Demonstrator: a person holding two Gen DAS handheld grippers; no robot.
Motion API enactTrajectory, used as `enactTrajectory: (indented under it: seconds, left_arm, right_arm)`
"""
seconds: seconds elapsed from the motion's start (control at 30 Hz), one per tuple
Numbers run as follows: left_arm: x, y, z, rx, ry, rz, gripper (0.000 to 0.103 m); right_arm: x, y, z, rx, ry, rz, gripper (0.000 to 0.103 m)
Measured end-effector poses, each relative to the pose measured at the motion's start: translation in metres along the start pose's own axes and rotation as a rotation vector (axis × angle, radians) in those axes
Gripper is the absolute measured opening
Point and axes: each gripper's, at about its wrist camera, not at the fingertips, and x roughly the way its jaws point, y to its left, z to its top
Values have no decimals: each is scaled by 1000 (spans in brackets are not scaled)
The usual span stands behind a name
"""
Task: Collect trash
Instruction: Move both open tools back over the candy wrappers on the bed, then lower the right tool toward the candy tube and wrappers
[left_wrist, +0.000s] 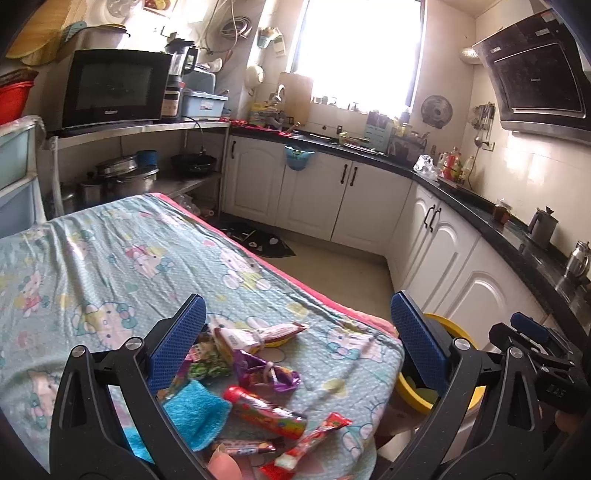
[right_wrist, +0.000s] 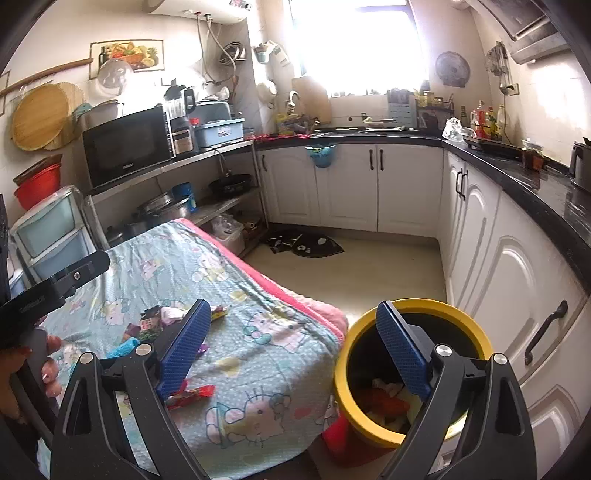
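Note:
Several snack wrappers (left_wrist: 264, 373) and a blue cloth (left_wrist: 195, 410) lie near the front corner of a table under a Hello Kitty cover (left_wrist: 122, 266). My left gripper (left_wrist: 297, 343) is open and empty, hovering just above the wrappers. A yellow-rimmed trash bin (right_wrist: 413, 369) stands on the floor right of the table, with trash inside. My right gripper (right_wrist: 293, 347) is open and empty, above the table edge and the bin's left rim. In the right wrist view a red wrapper (right_wrist: 192, 395) and other wrappers (right_wrist: 159, 319) show on the cover. The right gripper's body (left_wrist: 535, 354) shows in the left wrist view.
White kitchen cabinets (right_wrist: 498, 266) with a black counter run along the back and right. A steel shelf with a microwave (left_wrist: 110, 88) and pots stands at the left. A dark mat (right_wrist: 306, 243) lies on the floor.

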Motion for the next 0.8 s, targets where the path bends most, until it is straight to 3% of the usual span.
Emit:
enactTrajectory:
  seconds: [0.43, 0.8]
  left_arm:
    - [-11, 30, 9, -16, -21, 45, 92]
    - [-18, 63, 6, 15, 16, 113, 92]
  right_arm:
    - [5, 34, -4, -64, 23, 67, 88]
    - [27, 70, -21, -130, 106, 176, 88]
